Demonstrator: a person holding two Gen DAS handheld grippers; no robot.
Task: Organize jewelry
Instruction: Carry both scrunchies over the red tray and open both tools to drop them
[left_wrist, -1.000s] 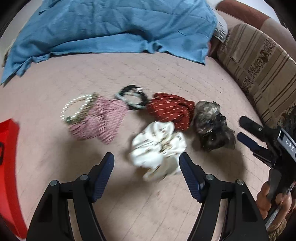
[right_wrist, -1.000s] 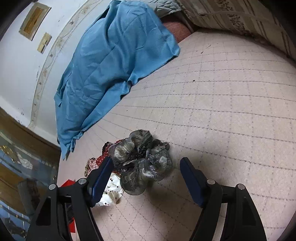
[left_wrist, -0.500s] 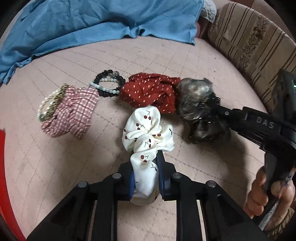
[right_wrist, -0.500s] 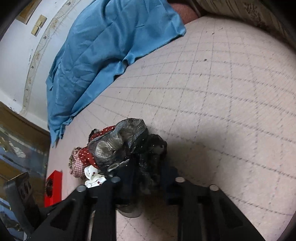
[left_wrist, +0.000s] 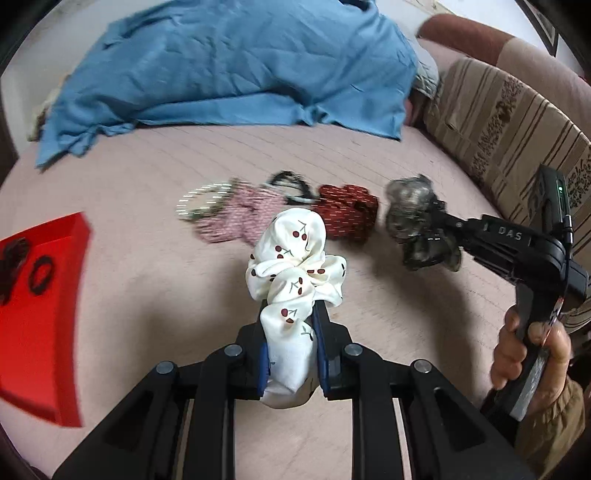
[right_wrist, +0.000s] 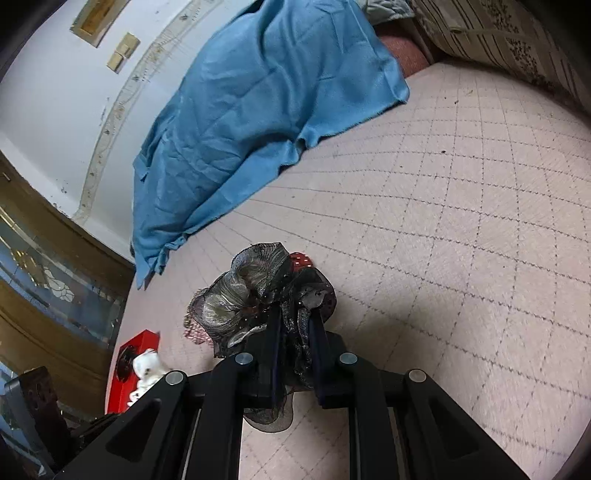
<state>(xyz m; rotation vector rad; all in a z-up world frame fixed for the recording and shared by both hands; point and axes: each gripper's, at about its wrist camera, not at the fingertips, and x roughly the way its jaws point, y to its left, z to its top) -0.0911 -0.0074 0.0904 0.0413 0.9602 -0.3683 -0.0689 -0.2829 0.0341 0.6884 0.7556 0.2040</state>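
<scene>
Left wrist view: left gripper, jaws clamped narrow on white cherry-print scrunchie, lifted off the pink quilted surface. A second ago these jaws stood wide over it. Red tray at left, holding black hair ties. Step: carry to tray; next move needs a swing left and release.

Right wrist view: right gripper, jaws just closing, pinching dark organza scrunchie, previously straddled unheld. Same destination likely.

I see the white cherry-print scrunchie pinched upright, clear of the pink bedspread. Dark grey gauzy scrunchie likewise gripped. Red dotted scrunchie, pink checked scrunchie, pearl bracelet lie clustered behind.
</scene>
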